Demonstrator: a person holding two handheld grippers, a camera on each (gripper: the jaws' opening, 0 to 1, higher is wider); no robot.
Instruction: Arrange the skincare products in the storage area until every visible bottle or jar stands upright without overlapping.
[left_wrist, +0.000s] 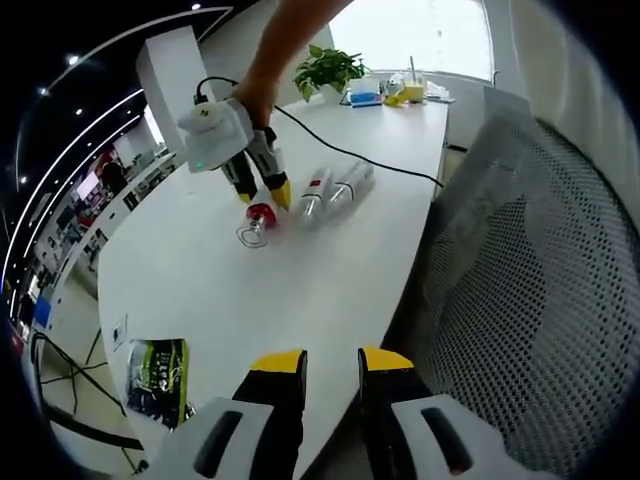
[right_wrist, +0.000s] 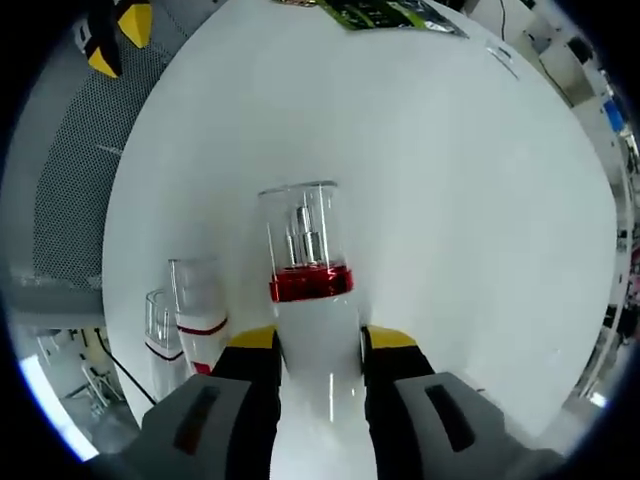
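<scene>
Right tongs (right_wrist: 318, 345) clamped on the white body of a pump bottle (right_wrist: 310, 300) with red collar and clear cap, which lies on the white surface (left_wrist: 300, 290); the grip sits low on the body, probably so the bottle can be tipped upright. Two more capped bottles (left_wrist: 335, 190) lie side by side just beside it, not yet stood up. Left tongs (left_wrist: 332, 365) hang apart and empty over the near edge, well clear of the work.

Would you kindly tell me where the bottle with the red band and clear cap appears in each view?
Left gripper view: bottle lies mid-table, in the right gripper.
Right gripper view: bottle at centre, between the jaws.
Shared landmark: the green packet on the white table.
</scene>
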